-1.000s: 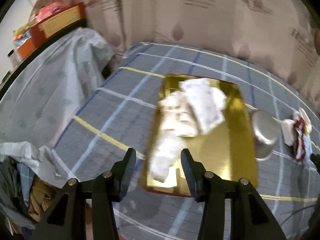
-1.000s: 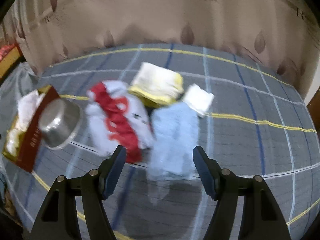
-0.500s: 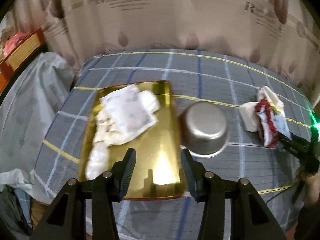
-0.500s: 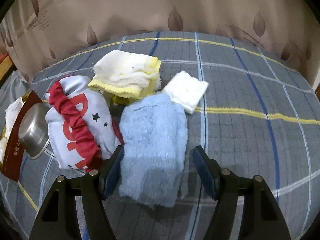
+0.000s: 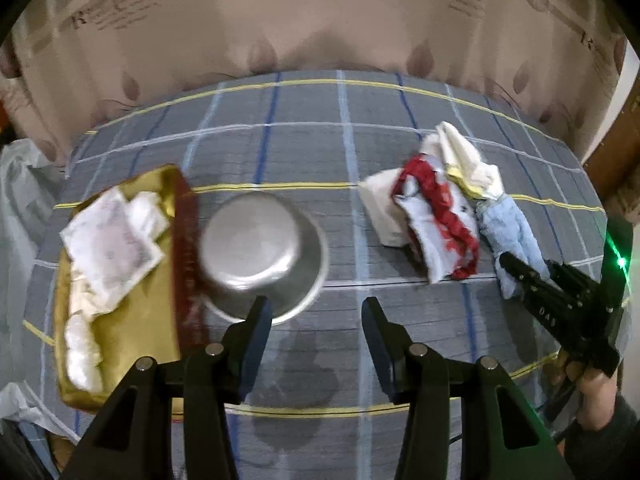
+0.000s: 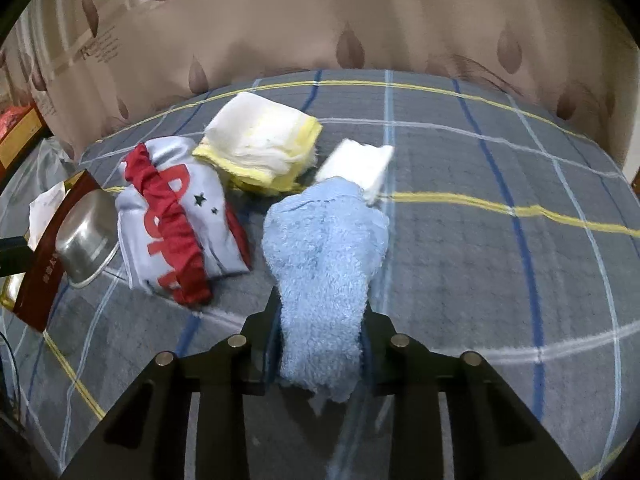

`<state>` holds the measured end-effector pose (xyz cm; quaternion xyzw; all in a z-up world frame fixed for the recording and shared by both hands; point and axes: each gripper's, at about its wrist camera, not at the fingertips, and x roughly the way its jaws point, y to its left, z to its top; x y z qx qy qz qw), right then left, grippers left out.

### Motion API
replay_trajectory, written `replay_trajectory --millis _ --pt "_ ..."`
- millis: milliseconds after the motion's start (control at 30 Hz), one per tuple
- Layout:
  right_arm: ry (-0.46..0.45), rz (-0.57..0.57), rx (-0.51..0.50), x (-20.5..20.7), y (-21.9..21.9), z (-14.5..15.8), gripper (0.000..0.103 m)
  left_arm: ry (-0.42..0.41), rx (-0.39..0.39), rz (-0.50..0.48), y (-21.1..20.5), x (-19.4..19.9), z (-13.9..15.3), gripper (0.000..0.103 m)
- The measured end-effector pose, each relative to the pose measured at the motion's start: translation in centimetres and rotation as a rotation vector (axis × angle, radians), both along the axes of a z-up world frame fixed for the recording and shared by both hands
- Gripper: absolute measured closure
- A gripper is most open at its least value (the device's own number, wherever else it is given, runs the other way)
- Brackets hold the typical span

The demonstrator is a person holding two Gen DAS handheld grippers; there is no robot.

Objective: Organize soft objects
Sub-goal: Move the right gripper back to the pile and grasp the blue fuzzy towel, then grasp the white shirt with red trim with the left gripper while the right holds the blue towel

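Blue fluffy towel (image 6: pixel 324 264) lies lengthwise between the right tongs (image 6: pixel 320 344), which are closing on its near end. Left tongs (image 5: pixel 312 344) hang open and empty, farther away.

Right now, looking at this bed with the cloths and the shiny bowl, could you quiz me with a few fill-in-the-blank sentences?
1. The right tool is closing on the fluffy cloth coloured ____.
2. The metal bowl on the bedspread lies ____, its flat base showing.
3. The folded white cloth behind the pile has a ____ border.
4. Between the fingers of the left tool there is ____.

Missing words: light blue; upside down; yellow; nothing
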<state>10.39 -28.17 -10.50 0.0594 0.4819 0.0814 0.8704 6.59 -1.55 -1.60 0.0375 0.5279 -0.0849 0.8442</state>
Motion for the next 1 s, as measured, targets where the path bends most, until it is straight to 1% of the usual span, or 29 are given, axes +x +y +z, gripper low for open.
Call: replay_trajectory --millis 100,200,367,433,500,667,867,1000 --pt "0.010 -0.019 0.004 -0.7 -0.9 0.3 0.075 0.010 -0.034 -0.015 -1.2 0.6 -0.2 0.055" --pt "0.000 -0.027 -0.039 -1.3 -1.6 0.5 0.075 0.026 -0.091 -0.029 -2.3 1.6 -0.3 0.055" --pt "-0.018 -0.033 -0.020 -1.4 -1.9 0.0 0.072 0.056 -0.191 -0.035 -4.2 3.7 -0.6 0.055" --pt "-0.017 -0.027 -0.021 -1.3 -1.8 -0.1 0.071 0.065 -0.203 -0.040 -5.0 4.5 -0.7 0.055" --pt "-0.016 -0.026 -0.012 -1.4 -2.0 -0.1 0.071 0.072 -0.231 -0.050 -5.6 5.7 -0.8 0.055" --pt "-0.017 -0.025 -0.005 -1.4 -2.1 -0.2 0.069 0.083 -0.226 -0.008 -5.7 7.9 -1.7 0.055" --pt "-0.019 -0.018 -0.011 -1.6 -1.9 -0.3 0.067 0.102 -0.266 0.018 -5.5 9.2 -2.8 0.055" --pt "-0.019 -0.015 -0.013 -1.7 -1.8 -0.3 0.065 0.088 -0.262 0.027 -5.9 10.0 -3.3 0.055"
